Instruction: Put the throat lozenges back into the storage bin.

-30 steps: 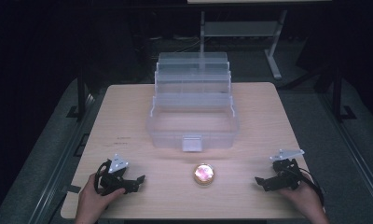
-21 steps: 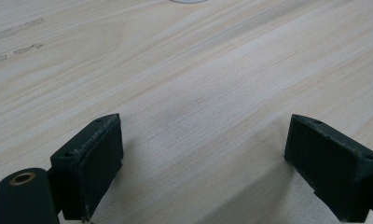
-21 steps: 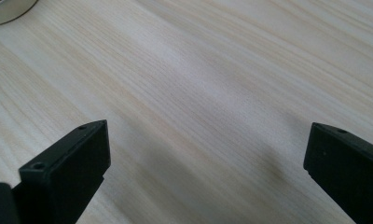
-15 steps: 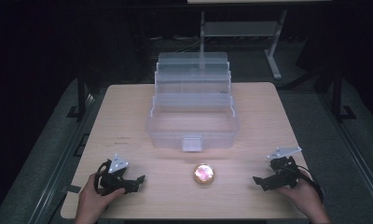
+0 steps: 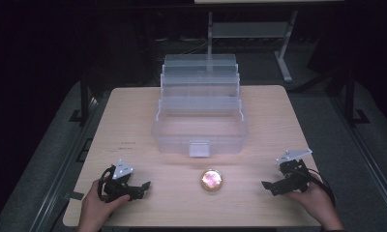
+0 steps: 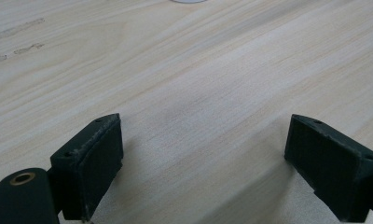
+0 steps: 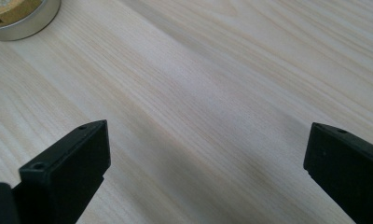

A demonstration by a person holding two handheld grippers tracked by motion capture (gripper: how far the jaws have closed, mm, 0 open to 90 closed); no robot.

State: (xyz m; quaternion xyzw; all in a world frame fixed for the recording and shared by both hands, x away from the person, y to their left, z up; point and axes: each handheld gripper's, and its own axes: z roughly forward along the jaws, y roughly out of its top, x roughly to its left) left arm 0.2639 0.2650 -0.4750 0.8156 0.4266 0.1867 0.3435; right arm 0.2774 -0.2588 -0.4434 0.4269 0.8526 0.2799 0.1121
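A small round tin (image 5: 211,180) with a pinkish lid and gold rim lies on the wooden table (image 5: 133,125), just in front of a clear plastic tiered box (image 5: 200,116) that stands open at the middle. Its rim (image 7: 17,21) shows at the top left of the right gripper view. My left gripper (image 5: 142,187) rests low on the table at the front left, open, with bare wood between its pads (image 6: 89,161). At the front right my right gripper (image 5: 268,186) is also open and holds nothing, pointing toward the tin.
The box has a white latch (image 5: 199,148) on its near wall. Dark floor and a metal stand (image 5: 283,53) lie beyond the table's far edge. A hand (image 5: 92,210) grips each tool at the table's near edge.
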